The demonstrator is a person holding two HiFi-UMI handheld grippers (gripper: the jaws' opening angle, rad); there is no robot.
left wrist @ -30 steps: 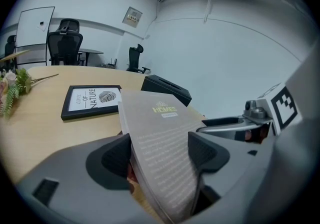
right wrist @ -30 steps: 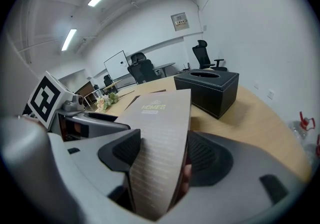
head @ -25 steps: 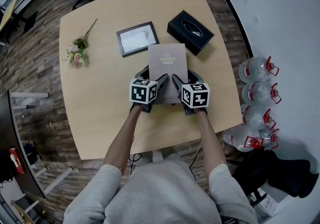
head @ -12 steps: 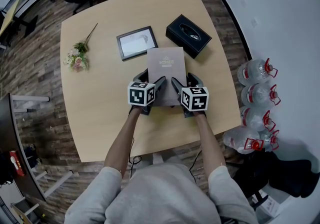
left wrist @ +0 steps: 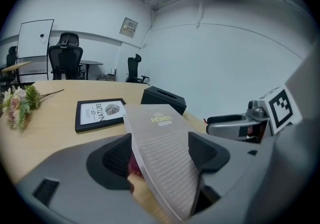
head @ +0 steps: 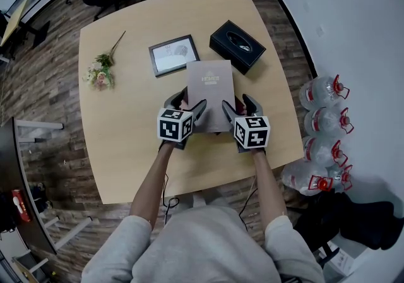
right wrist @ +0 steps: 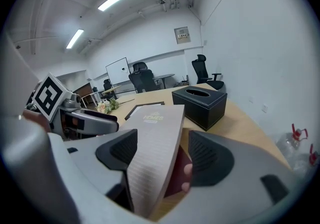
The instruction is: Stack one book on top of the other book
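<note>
A thick grey book (head: 211,89) titled HOMES lies on a dark red book (left wrist: 134,165) in the middle of the table. The red one shows only in the two gripper views, under the grey cover (right wrist: 152,138). My left gripper (head: 190,100) straddles the stack's near left corner and my right gripper (head: 237,102) its near right corner. On each, the inner finger is over the cover and the outer finger beside the edge. Both stand open around the stack. The right jaws have just been closing a little with the books between them.
A framed print (head: 173,55) lies just beyond the book's far left corner, with a black tissue box (head: 237,46) to its far right. A flower sprig (head: 101,70) lies at the table's left. Several water bottles (head: 325,111) stand on the floor at the right.
Both grippers have risen, drawn back toward me and moved slightly apart. The grey book has stayed where it was.
</note>
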